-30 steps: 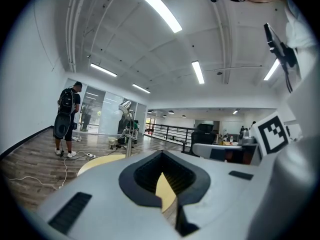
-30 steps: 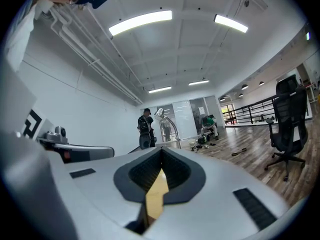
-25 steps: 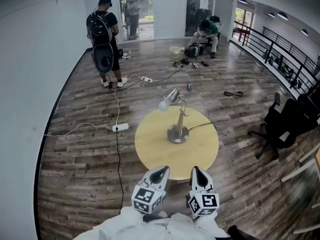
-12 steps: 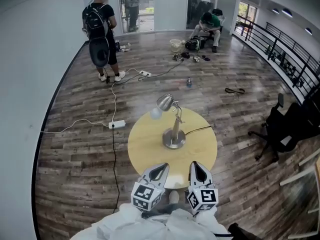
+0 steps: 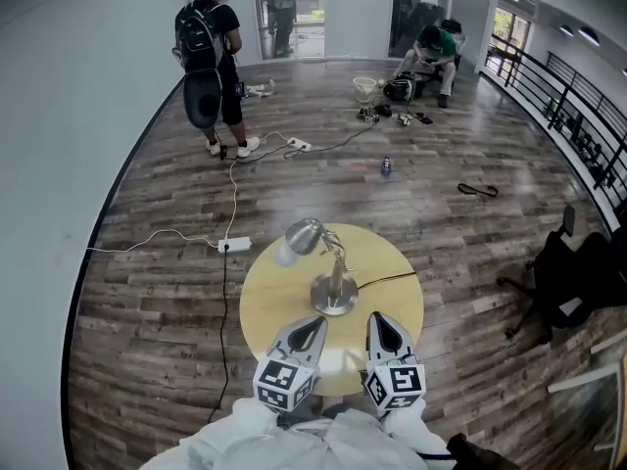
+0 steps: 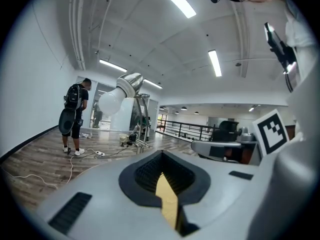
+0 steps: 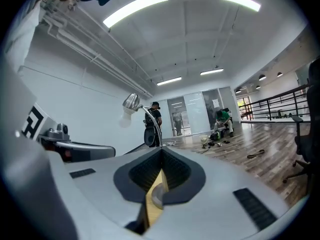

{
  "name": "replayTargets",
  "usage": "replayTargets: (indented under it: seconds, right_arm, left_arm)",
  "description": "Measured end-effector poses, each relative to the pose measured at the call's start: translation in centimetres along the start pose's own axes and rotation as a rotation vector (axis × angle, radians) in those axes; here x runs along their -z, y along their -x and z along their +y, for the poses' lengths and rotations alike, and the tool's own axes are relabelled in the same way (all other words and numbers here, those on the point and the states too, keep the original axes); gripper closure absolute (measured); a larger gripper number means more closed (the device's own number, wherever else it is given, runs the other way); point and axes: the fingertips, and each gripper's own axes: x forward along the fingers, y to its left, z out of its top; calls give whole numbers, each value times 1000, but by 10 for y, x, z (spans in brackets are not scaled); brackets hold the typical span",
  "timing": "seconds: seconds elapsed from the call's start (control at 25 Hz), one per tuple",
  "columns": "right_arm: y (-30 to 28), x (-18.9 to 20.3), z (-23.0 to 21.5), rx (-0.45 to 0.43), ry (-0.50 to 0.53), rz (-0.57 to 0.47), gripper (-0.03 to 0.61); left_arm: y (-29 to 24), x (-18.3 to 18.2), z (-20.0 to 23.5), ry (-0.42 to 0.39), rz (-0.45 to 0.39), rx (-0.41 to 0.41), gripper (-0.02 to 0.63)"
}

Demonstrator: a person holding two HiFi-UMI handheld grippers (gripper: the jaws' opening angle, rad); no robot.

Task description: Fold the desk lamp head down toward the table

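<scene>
A silver desk lamp (image 5: 333,280) stands upright on a round yellow table (image 5: 274,297), its head (image 5: 302,234) raised and tipped to the left with a white bulb (image 5: 285,256). In the left gripper view the lamp head (image 6: 129,83) and bulb (image 6: 112,103) show ahead; in the right gripper view the lamp (image 7: 132,103) rises at centre left. My left gripper (image 5: 312,329) and right gripper (image 5: 381,327) hover side by side over the table's near edge, short of the lamp base (image 5: 334,295). Both are shut with nothing between the jaws.
A black cord (image 5: 387,279) runs from the lamp base off the table's right. A white power strip (image 5: 234,244) and cables lie on the wood floor to the left. A black office chair (image 5: 568,277) stands right. People stand and sit far back.
Both grippers and the head camera have moved forward toward the table; the lamp and table now sit nearer and lower in the head view. The lamp's pose is unchanged.
</scene>
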Motion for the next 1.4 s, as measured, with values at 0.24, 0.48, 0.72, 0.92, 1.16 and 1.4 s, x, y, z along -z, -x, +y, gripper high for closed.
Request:
replayTargets:
  seconds: [0.24,0.48,0.72,0.92,1.16,1.4]
  right_arm:
    - [-35,20,-20,-52,31,58,578]
    - [-58,42,-23,-79,-11,116,578]
    - [-106,80,-19,-180,78,173,578]
    - [-158,85,-16,-213,136,154,423]
    - [-200,82,-4,-248,207,199,436]
    - [-199,84,-4,-234,162,196,439]
  left_arm:
    - [-22,2,15,13,14,-56,615]
    - [-34,1,32,14,37,-75,615]
    - [-37,10,48,38,66,-98,615]
    - [-31,22,64,48,106,-123,615]
    - [-19,27,98,42,135,-191,615]
    - [-5,-39,116,-114,-30,-172,493]
